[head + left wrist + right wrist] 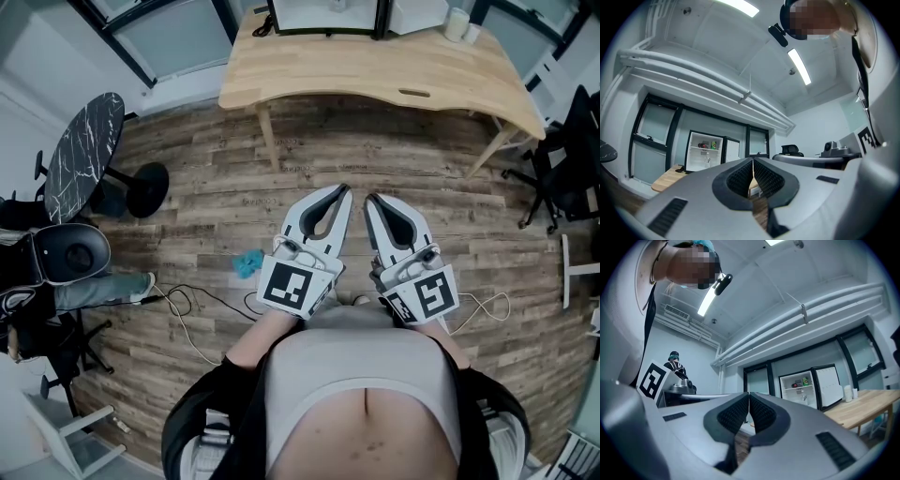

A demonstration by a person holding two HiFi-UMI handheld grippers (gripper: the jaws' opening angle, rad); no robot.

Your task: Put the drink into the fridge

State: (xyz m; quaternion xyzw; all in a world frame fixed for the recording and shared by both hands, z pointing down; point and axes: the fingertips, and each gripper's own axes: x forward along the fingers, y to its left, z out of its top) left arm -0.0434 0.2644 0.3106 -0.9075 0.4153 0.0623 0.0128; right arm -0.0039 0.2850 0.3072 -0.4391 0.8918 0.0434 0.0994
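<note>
A small white fridge (707, 151) stands open on the wooden desk (375, 70), its door (828, 385) swung to the right. A green can (805, 380) and a dark red item sit on its upper shelf; the can (714, 146) also shows in the left gripper view. My left gripper (343, 190) and right gripper (372, 200) are held side by side in front of the person's belly, pointing toward the desk. Both are shut with nothing between the pads (761, 178). No drink is in either gripper, and in the head view only the fridge's lower edge (328, 19) shows.
White cups (457, 23) stand at the desk's right end. A black marble round table (84, 155) and a seated person (66, 272) are at the left. An office chair (574, 155) is at the right. Cables (187, 309) and a blue scrap (249, 264) lie on the wood floor.
</note>
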